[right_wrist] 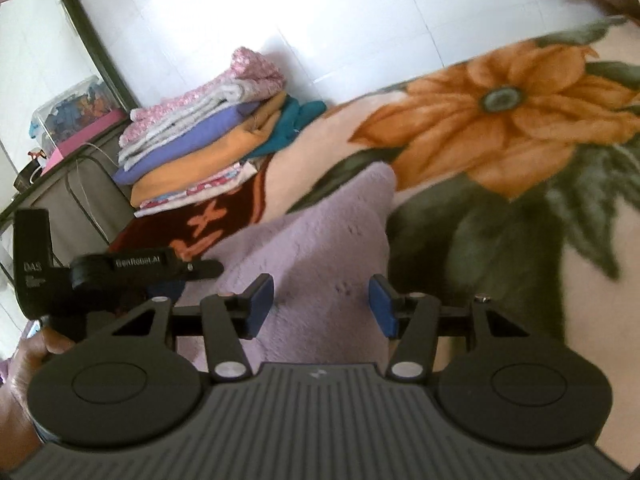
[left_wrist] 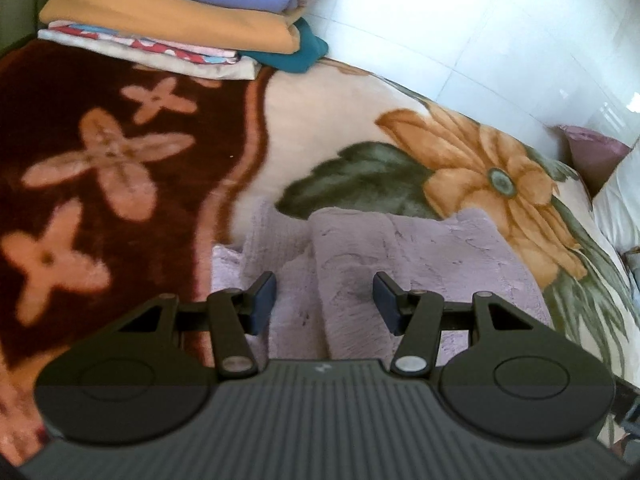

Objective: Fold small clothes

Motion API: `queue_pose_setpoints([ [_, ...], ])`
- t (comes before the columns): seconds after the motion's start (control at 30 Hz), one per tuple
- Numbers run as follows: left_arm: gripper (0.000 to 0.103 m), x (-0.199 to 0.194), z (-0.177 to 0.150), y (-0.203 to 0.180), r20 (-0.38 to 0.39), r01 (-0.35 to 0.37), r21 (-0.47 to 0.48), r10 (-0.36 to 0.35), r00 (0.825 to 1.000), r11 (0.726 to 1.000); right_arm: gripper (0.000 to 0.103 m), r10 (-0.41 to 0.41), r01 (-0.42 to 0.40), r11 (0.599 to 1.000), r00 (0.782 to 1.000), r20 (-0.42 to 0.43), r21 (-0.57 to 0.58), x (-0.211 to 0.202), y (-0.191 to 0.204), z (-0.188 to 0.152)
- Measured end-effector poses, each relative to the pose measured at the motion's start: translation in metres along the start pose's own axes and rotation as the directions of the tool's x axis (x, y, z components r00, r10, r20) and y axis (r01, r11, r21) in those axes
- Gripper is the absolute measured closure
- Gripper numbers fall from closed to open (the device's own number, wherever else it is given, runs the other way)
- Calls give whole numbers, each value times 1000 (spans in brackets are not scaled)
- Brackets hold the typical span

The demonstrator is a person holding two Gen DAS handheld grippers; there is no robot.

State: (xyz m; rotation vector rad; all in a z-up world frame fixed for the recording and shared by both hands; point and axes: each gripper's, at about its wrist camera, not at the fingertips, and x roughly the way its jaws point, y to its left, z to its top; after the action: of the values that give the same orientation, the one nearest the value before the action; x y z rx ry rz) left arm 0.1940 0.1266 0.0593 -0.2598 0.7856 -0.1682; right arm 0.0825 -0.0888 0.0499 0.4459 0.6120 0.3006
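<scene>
A fuzzy lilac garment (left_wrist: 400,264) lies partly folded on the flowered blanket (left_wrist: 328,120), with a raised fold down its middle. My left gripper (left_wrist: 324,300) is open just above its near part, holding nothing. In the right wrist view the same lilac garment (right_wrist: 316,248) lies under my right gripper (right_wrist: 322,304), which is open and empty. The left gripper's body (right_wrist: 120,272) and the hand holding it show at that view's left edge.
A stack of folded clothes (left_wrist: 176,12) in purple, orange, teal and patterned cloth sits at the blanket's far end; it also shows in the right wrist view (right_wrist: 208,140). A white tiled floor (left_wrist: 480,40) lies beyond the bed. A clear box (right_wrist: 76,108) stands on a side table.
</scene>
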Motion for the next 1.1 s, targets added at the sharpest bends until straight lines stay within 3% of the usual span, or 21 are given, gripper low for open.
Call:
queue_pose_setpoints([
  [0.4,49,8,-3,-26,56,-36,157,27,998,987,38,-3,3,1000,1000,-7,-5,14,-1,-8],
  [0.47,75,9,-5,-28,76,-47,168,35,997,985,38,-5,5,1000,1000,-7,-7,15,0,-8],
  [0.53,85,4,-7,-32,114,-65,195,43,993,979,37,-5,5,1000,1000,-5,-12,14,1,-8],
  [0.63,87,-14,-11,-42,200,-90,237,42,979,967,37,15,-15,1000,1000,-9,-11,12,4,-8],
  [0.73,87,-43,-7,-42,291,-105,214,39,956,971,37,45,-45,998,999,-9,-47,6,12,-6],
  [0.87,87,-45,2,-21,309,-204,175,143,940,963,37,77,-78,993,997,-21,-83,8,22,-6],
  [0.9,89,-41,3,-15,295,-223,170,166,941,960,37,70,-72,993,997,-22,-96,9,24,-7],
  [1.0,87,-25,2,6,171,-158,151,132,976,976,37,47,-50,989,999,-26,-138,12,30,-10],
  [1.1,87,-27,-8,14,137,-113,122,96,986,986,37,50,-54,989,998,-28,-137,10,29,-10],
])
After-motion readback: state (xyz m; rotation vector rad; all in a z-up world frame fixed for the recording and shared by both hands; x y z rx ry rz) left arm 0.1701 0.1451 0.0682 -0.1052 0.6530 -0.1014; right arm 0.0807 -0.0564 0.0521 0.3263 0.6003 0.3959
